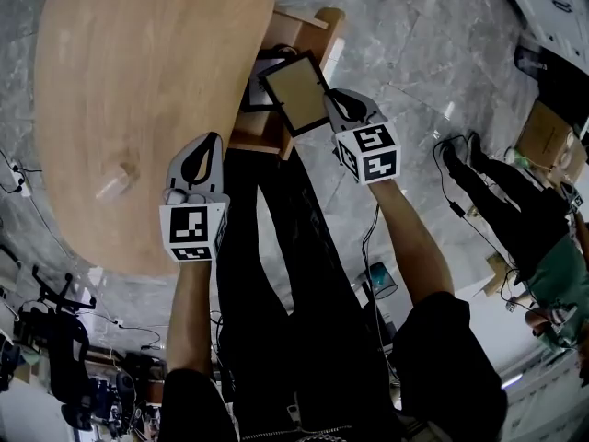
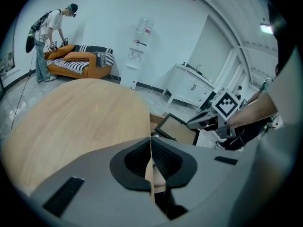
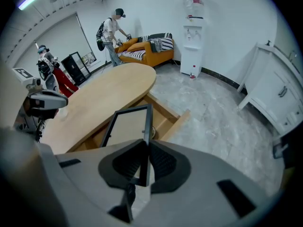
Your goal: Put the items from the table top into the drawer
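Both forearms are reaching forward from the body. The right tongs [image 1: 328, 98] are pointing steeply down and clamping one edge of a black picture frame [image 1: 296, 90], which is hanging tilted above the open wooden drawer [image 1: 296, 28], one corner dipping towards the drawer's inside. The left tongs [image 1: 211, 142] are angling less steeply beside the near rim of the oval tabletop [image 1: 138, 72], jaws pressed together on nothing. The drawer is jutting out from the tabletop's edge, its front sitting just ahead of the person's legs [image 1: 276, 274], with grey stone floor [image 1: 414, 44] spreading to its right.
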